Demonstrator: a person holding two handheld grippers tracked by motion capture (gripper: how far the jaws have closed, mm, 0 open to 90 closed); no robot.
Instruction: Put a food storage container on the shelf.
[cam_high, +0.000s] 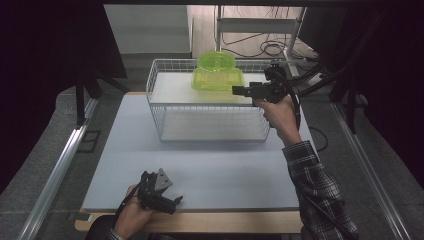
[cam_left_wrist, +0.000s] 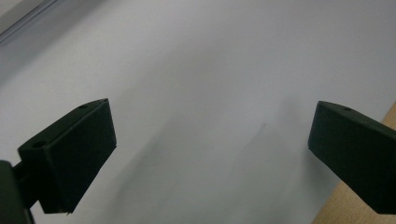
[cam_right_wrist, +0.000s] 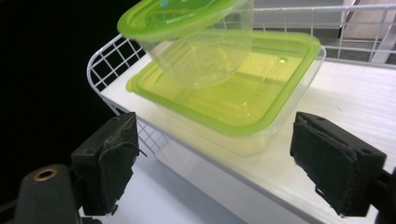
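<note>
The right gripper (cam_high: 239, 90) is held wide open and empty beside the wire basket (cam_high: 156, 95). Two green-lidded containers (cam_right_wrist: 224, 88) are stacked inside. The left gripper (cam_left_wrist: 210, 154) is held open over the table (cam_left_wrist: 210, 56).

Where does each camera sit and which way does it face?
High view: above the person's side, looking forward and down on the table; both forearms, left gripper, right gripper.
Left gripper view: on the left gripper, facing bare table; its open jaws.
Right gripper view: on the right gripper, facing the rectangular container and tilted round container in the wire basket; its open jaws.
Shared: high and right gripper views both show containers and basket.
</note>
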